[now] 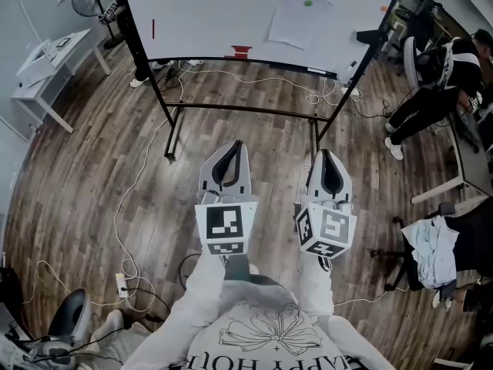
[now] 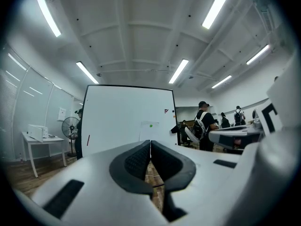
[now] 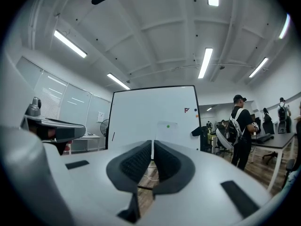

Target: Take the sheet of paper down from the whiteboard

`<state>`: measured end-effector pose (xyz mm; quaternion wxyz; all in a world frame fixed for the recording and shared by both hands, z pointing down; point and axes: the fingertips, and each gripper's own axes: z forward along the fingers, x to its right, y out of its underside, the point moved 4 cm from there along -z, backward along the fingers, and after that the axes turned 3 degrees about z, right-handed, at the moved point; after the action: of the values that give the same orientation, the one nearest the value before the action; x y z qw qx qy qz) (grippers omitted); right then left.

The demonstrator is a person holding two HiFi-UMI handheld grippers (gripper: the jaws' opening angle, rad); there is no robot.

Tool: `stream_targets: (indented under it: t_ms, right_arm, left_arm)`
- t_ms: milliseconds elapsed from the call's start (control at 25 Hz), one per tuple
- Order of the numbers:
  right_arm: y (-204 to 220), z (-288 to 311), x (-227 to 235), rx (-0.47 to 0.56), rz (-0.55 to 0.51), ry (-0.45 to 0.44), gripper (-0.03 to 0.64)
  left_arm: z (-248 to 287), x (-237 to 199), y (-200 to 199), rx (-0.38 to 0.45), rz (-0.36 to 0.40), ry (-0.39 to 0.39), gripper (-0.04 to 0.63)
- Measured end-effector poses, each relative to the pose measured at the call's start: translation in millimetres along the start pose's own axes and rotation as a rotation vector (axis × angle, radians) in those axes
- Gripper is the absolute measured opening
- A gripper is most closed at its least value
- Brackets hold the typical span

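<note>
**Sheet on the whiteboard, both hand-held grippers closed and empty**

Head view: left hand-held gripper (image 1: 233, 146) and right hand-held gripper (image 1: 325, 154) side by side above the wooden floor (image 1: 85, 160), both aimed toward the whiteboard (image 1: 208, 14) and well apart from it. Jaws of each pressed together, nothing pinched. Sheet of paper (image 1: 299, 18) flat on the right half of the whiteboard, nearer the right edge than the left, pinned near its top by a green magnet (image 1: 308, 4). Small red object (image 1: 241, 51) at the bottom edge of the whiteboard. Loose cables (image 1: 254, 77) on the floor beneath the stand.

Left gripper view: left hand-held gripper (image 2: 150, 150) closed, dark pads meeting in a thin line, nothing between. Beyond the tips, the whiteboard upright, with the sheet of paper (image 2: 150, 132) right of its centre under the green dot.

Right gripper view: right hand-held gripper (image 3: 153, 152) likewise closed and empty. Sheet of paper (image 3: 167, 133) just above and right of the tips, far off on the whiteboard. Person with a backpack (image 3: 240, 126) standing past the whiteboard's right edge.
</note>
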<state>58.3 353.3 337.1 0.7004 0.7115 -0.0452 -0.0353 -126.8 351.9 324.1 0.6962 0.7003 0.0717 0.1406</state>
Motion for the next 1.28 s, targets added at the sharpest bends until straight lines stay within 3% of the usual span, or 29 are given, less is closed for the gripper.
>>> stream_targets:
  t_ms: [360,480,720,840,1280]
  right_arm:
    - [6,42,13,0.009,0.006,0.0,0.012]
    - [6,72,20,0.015,0.004,-0.002,0.059]
    - [0,137,29,0.032,-0.015,0.005,0.072]
    - [-2,173,36,0.032,-0.016,0.02,0.077]
    - [0,282,48,0.033,-0.028,0.059,0.087]
  left_arm:
    - [46,-3,4,0.017,-0.002,0.017,0.006]
    - [79,-5,5,0.027,-0.001,0.035,0.008]
    - [151,-18,2,0.047,0.001,0.07,0.009]
    - [188,-24,-2,0.06,-0.007,0.102,0.067]
    - [301,-61,-1,0.059,0.013,0.159,0.083]
